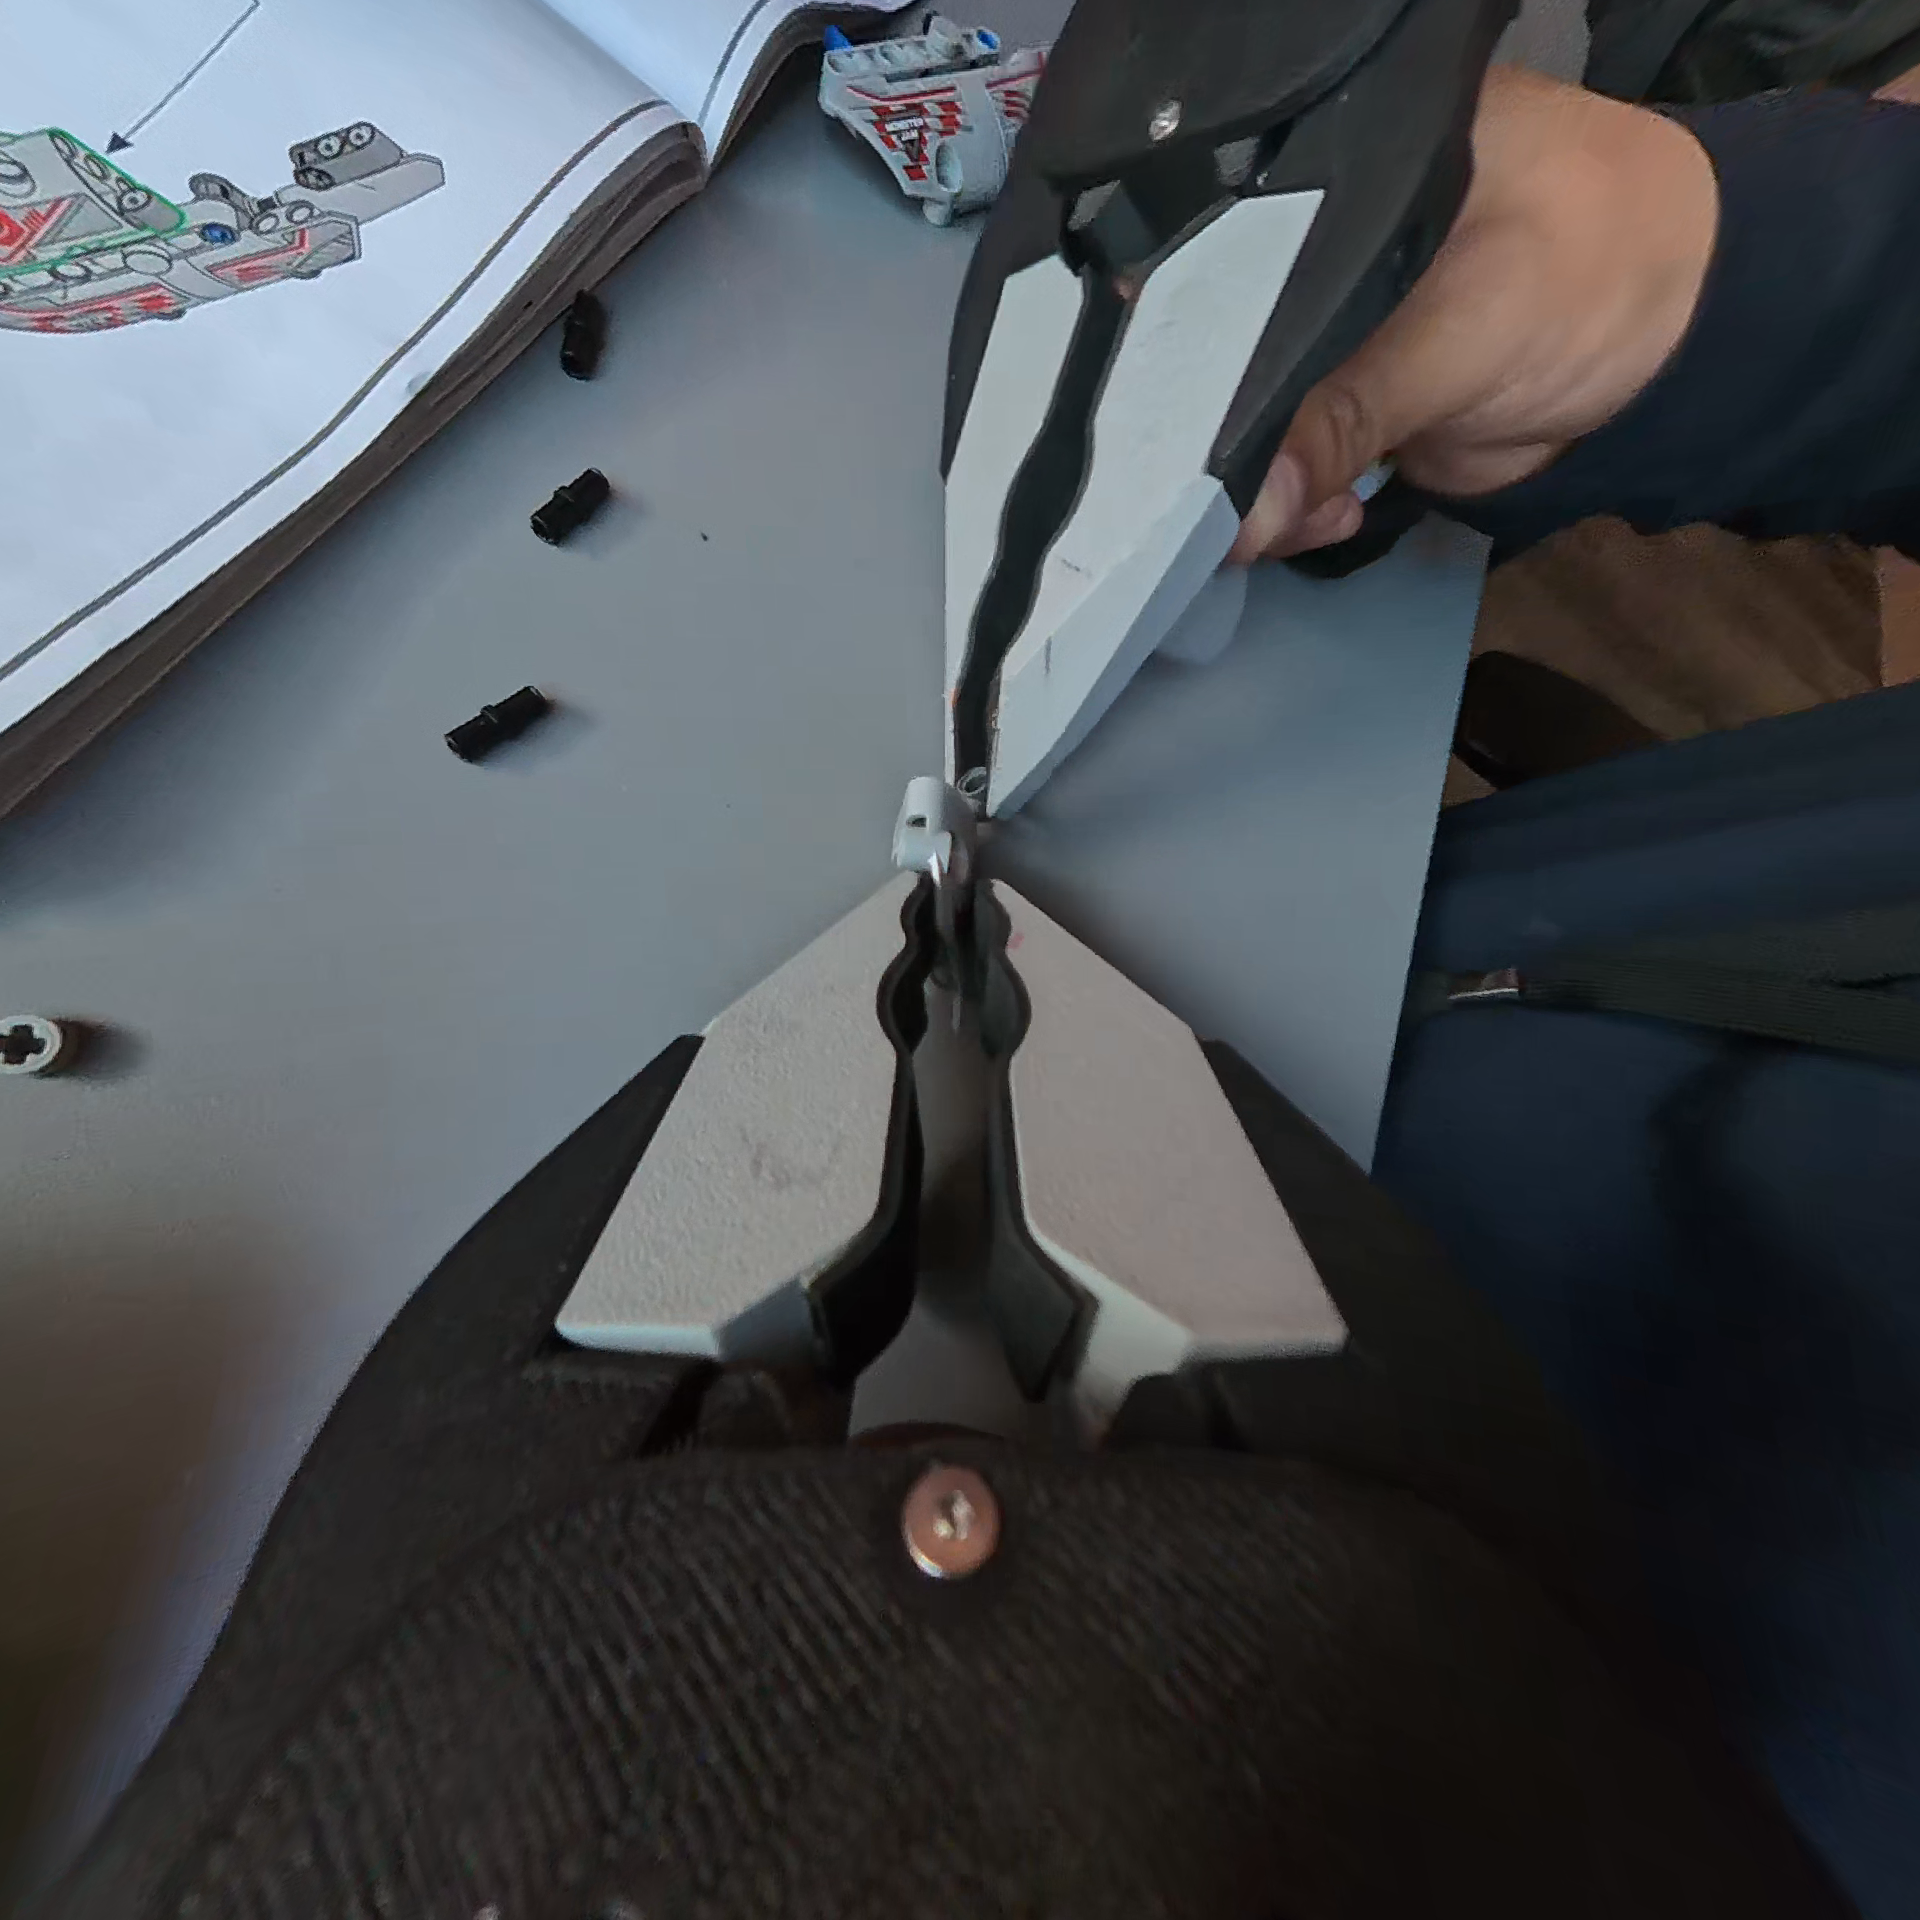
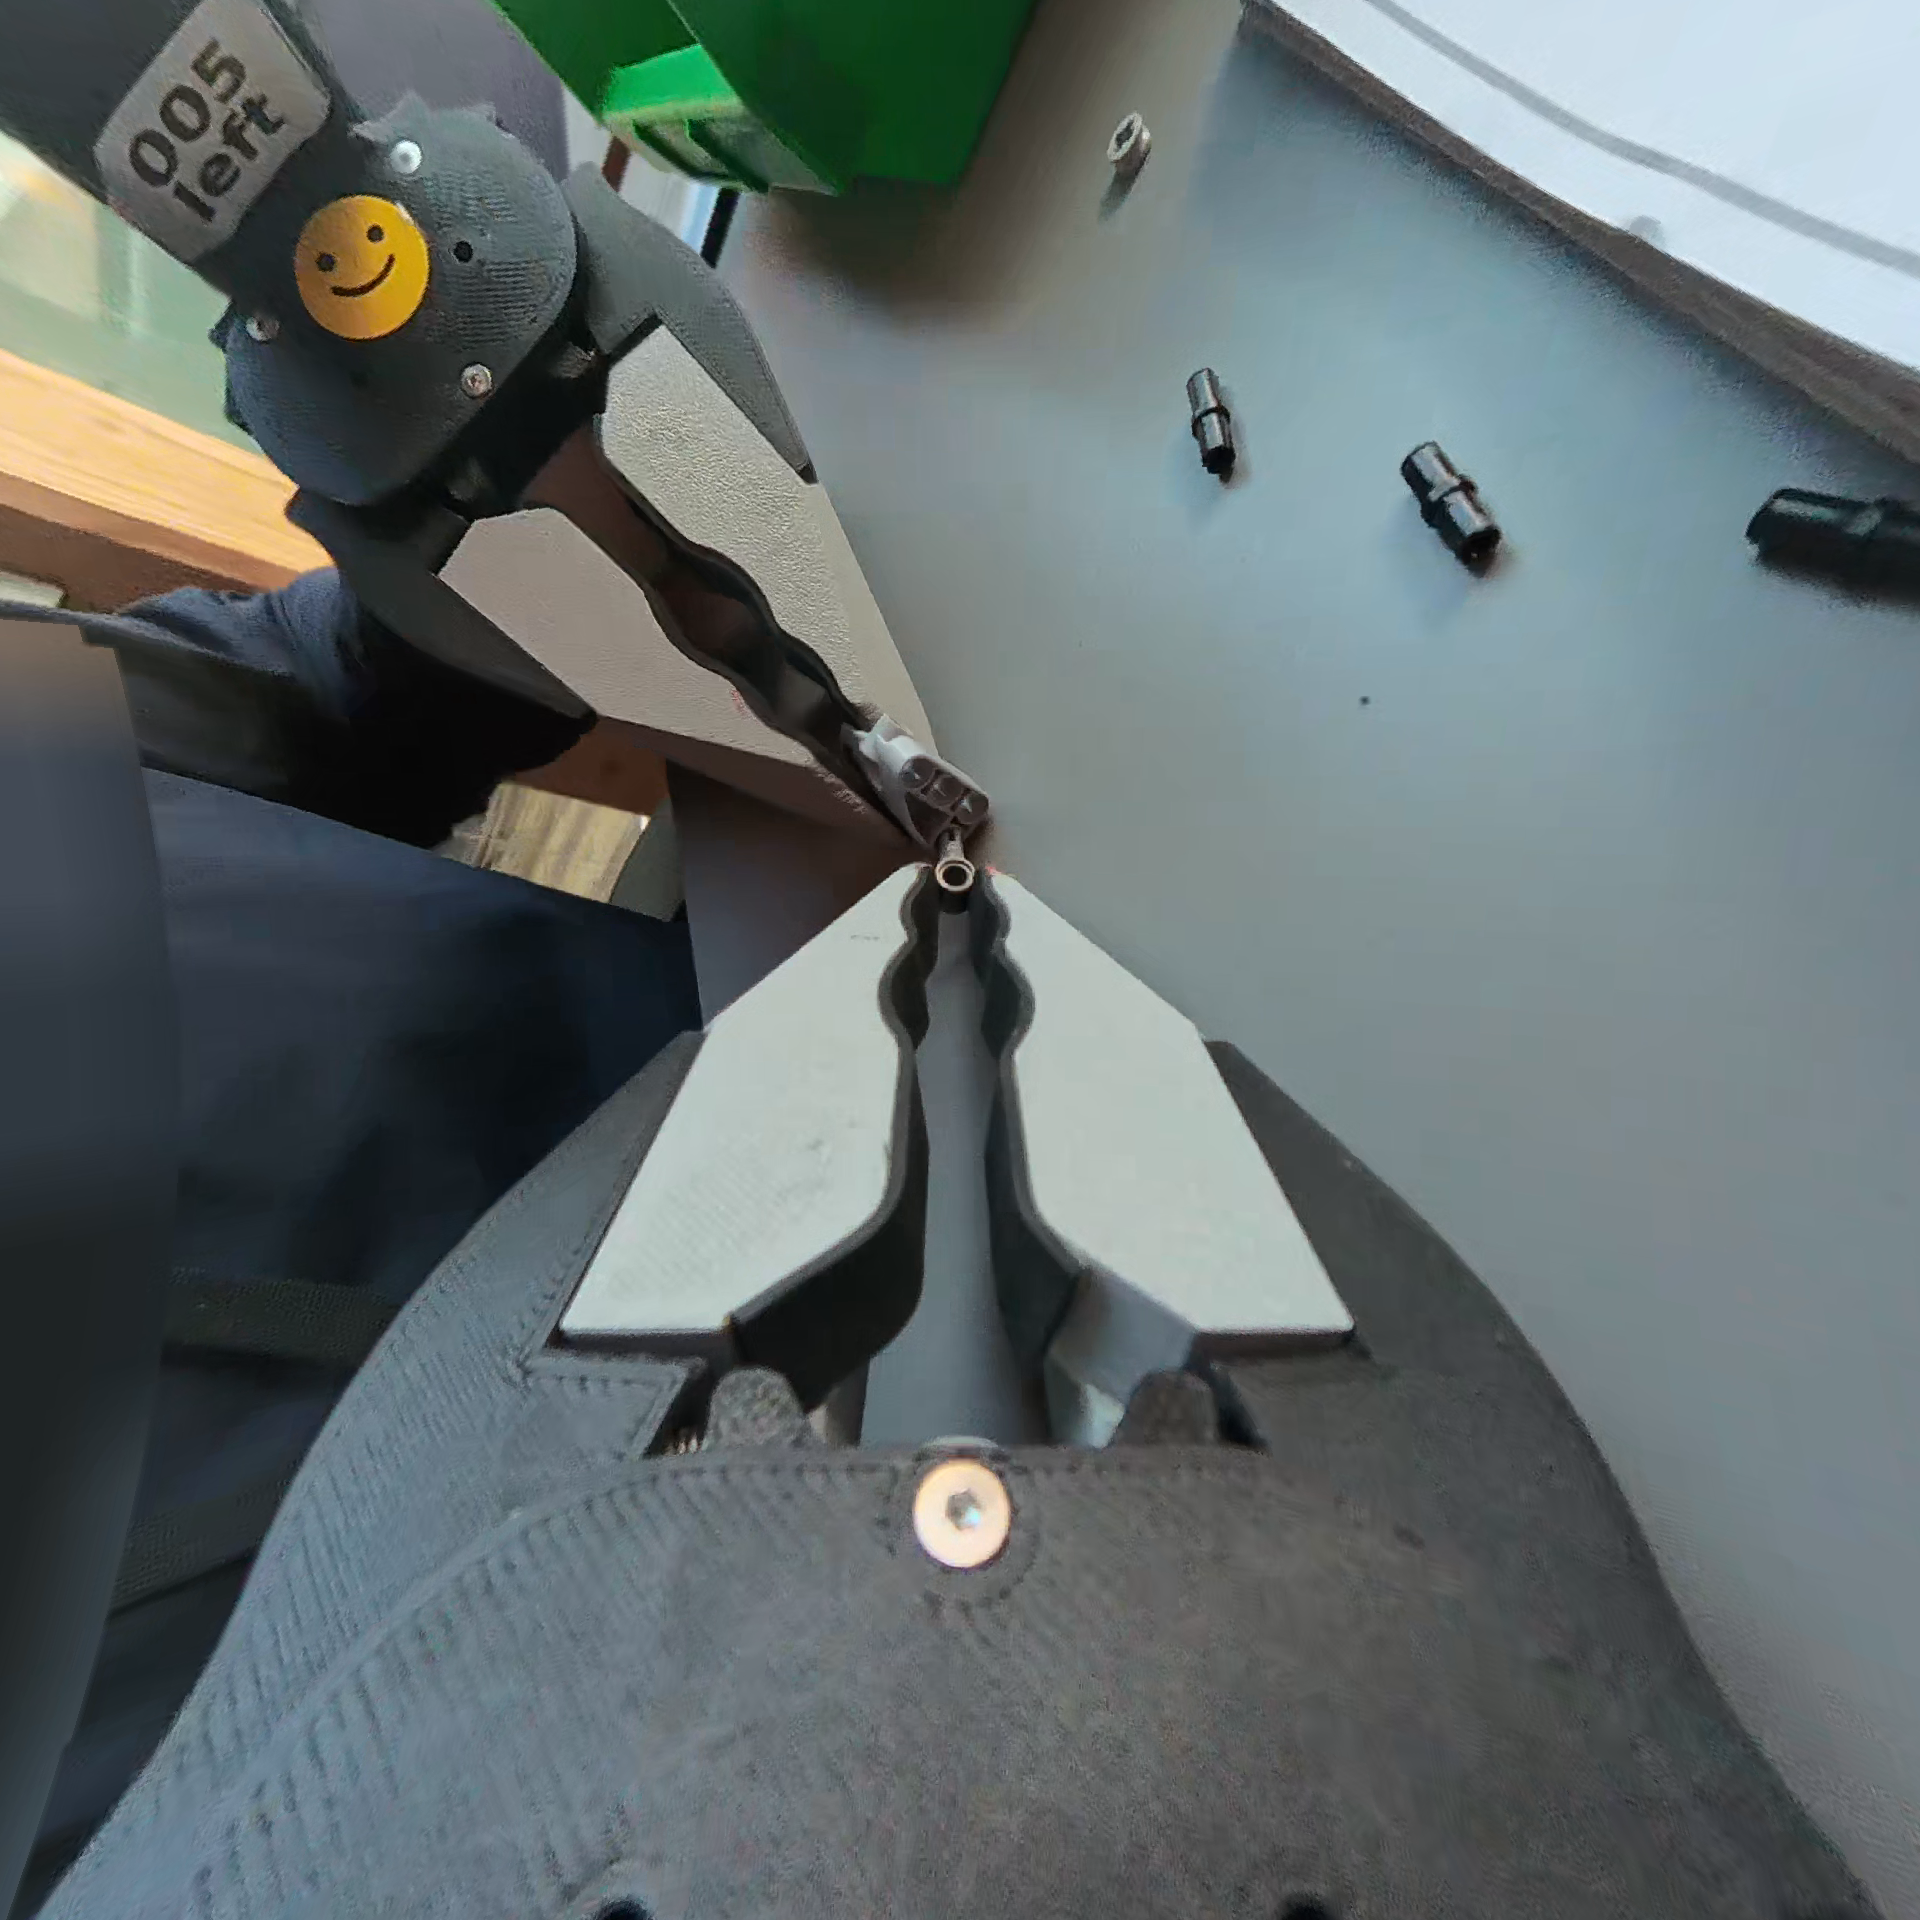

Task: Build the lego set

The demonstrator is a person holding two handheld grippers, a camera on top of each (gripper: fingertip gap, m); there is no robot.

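My left gripper (image 1: 951,883) is shut on a small light grey connector piece (image 1: 928,826) and holds it just above the grey table (image 1: 727,623). My right gripper (image 1: 977,795) comes in from the upper right, shut on a tiny grey pin (image 1: 971,779) whose end meets the connector. In the right wrist view my right gripper (image 2: 953,883) pinches the pin (image 2: 953,873) right under the holes of the connector (image 2: 925,777), held by my left gripper (image 2: 930,805). I cannot tell whether the pin is inside a hole.
Three black pins (image 1: 568,506) lie in a row beside the open instruction booklet (image 1: 260,364). A grey axle piece (image 1: 42,1042) lies at the left. A grey-and-red partial build (image 1: 925,125) stands at the back. The table edge (image 1: 1439,831) is close on the right. A green object (image 2: 779,83) stands beyond. My two grippers' fingertips are within a few centimetres of each other.
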